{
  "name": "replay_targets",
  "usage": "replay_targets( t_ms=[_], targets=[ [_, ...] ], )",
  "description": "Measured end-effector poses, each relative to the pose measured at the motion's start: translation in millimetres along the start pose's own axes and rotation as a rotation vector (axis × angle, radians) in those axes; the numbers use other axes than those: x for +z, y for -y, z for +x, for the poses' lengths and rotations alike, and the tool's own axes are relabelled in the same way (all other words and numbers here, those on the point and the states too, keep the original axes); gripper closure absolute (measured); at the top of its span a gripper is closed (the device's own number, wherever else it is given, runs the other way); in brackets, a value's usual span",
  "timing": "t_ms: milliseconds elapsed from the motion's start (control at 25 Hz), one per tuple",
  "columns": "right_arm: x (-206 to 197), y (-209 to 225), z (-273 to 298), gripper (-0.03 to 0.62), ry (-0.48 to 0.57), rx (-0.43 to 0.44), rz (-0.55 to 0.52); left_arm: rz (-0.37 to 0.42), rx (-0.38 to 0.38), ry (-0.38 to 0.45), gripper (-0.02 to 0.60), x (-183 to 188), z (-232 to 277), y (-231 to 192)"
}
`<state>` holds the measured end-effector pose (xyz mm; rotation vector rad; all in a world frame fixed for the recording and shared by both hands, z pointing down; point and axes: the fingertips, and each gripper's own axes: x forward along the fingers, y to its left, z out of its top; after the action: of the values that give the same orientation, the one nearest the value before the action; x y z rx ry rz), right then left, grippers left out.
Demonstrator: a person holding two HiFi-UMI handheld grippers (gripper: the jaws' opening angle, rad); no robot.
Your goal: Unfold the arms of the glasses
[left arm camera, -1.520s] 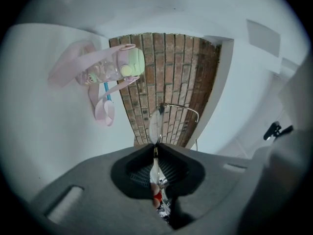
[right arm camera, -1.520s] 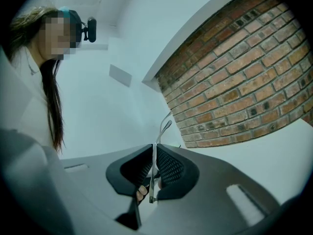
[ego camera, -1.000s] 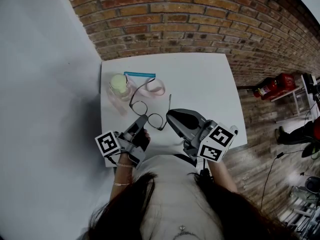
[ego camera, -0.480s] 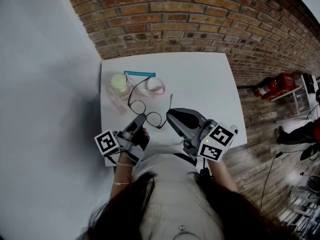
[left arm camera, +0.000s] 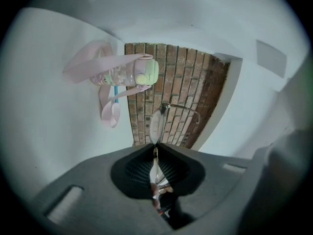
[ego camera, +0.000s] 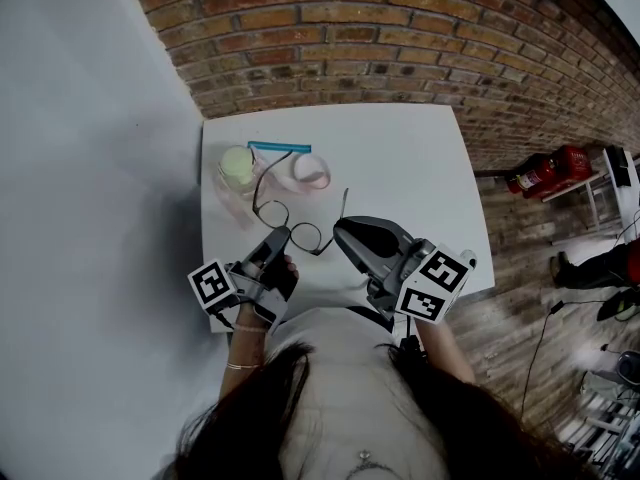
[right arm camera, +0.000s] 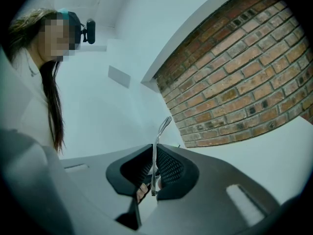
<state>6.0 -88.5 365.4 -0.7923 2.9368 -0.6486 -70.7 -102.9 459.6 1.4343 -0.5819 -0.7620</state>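
Mid-unfold: left claw (left arm camera: 155, 151) pinches the glasses (left arm camera: 156, 124) by a lens, right claw (right arm camera: 154, 151) pinches one arm (right arm camera: 161, 128), which likely needs swinging fully out.

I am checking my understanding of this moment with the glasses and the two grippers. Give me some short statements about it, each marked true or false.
1. The left gripper is shut on the frame of the glasses. True.
2. The right gripper is open and holds nothing. False: it is shut on one arm of the glasses.
3. A bottle with a green lid is on the white table, beyond the glasses. True.
4. The table stands against a wooden wall. False: the wall behind it is a brick wall.
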Motion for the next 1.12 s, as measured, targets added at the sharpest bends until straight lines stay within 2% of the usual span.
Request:
replay_targets(
  t_ms=[1120],
  targets=[
    [1.3,-4.4,-2.2,0.546,0.01,0.009,0.01,0.036,0.014,-0.008,0.557,-1.5,-0.4,1.0]
  ],
)
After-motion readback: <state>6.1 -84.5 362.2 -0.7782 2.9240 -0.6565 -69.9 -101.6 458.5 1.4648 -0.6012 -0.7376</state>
